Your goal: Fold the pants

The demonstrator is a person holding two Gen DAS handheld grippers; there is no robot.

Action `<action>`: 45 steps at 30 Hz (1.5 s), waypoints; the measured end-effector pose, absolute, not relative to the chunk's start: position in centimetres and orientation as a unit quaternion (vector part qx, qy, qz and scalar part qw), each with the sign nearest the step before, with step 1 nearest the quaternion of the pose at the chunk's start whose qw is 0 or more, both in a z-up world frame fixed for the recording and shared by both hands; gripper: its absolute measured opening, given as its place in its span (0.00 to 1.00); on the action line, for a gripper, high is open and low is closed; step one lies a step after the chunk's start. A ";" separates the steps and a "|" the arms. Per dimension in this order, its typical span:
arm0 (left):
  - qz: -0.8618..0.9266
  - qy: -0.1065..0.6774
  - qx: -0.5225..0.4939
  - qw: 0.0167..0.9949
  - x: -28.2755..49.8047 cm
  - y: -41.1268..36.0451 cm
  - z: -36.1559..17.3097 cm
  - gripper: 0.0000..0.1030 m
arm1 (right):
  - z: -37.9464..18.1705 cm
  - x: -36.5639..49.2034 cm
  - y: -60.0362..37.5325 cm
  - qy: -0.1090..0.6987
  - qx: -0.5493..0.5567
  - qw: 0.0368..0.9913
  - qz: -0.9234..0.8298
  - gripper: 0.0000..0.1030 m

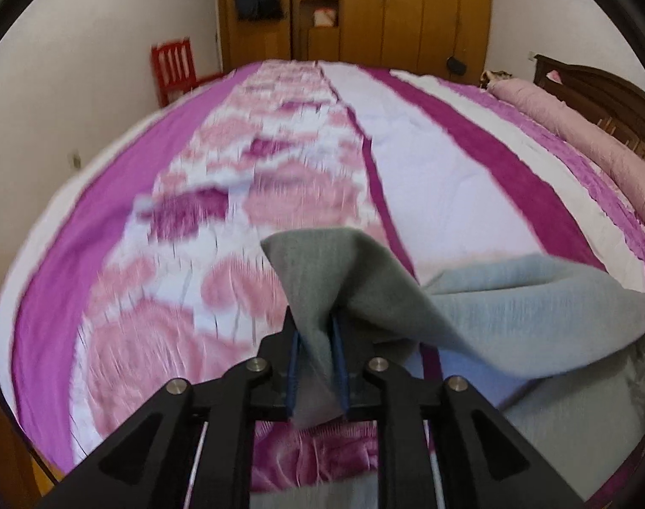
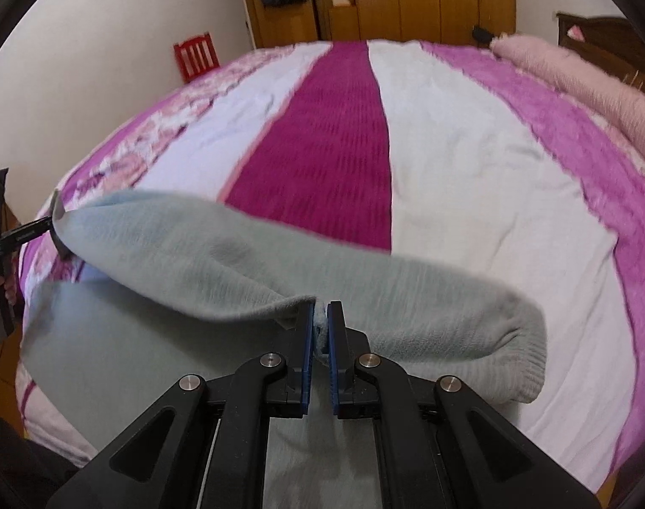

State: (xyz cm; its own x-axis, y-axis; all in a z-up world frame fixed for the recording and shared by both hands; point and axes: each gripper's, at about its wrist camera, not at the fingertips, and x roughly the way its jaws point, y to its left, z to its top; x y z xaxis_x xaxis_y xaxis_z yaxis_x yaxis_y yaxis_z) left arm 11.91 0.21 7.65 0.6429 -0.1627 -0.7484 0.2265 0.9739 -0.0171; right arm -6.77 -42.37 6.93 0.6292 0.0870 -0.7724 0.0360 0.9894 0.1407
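Observation:
Grey fleece pants lie partly lifted over a striped bedspread. My left gripper is shut on a bunched corner of the fabric, which sticks up past its blue pads. From there the cloth stretches right and sags to the bed. In the right wrist view the pants span from the left gripper at the far left to my right gripper, shut on a fold of the edge. A ribbed cuff or waistband end hangs to the right of it.
The bed carries a pink, magenta and white striped cover. A rolled pink quilt lies by the dark headboard at right. A red chair and wooden wardrobes stand beyond. A hand holds the left gripper.

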 end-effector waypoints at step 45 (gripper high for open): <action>-0.124 0.486 -0.091 0.860 1.5 -0.2 6.4 0.34 | 5.4 -15.0 -46.5 0.441 0.255 0.857 -0.076 0.45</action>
State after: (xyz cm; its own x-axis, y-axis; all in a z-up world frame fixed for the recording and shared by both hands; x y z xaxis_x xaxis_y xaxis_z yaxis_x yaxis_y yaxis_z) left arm 1.54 -0.20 6.43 0.4965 -0.3015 -0.8140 0.1249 0.9528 -0.2767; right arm -15.03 -46.53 5.39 0.5995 0.0945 -0.7948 0.3558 0.8581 0.3703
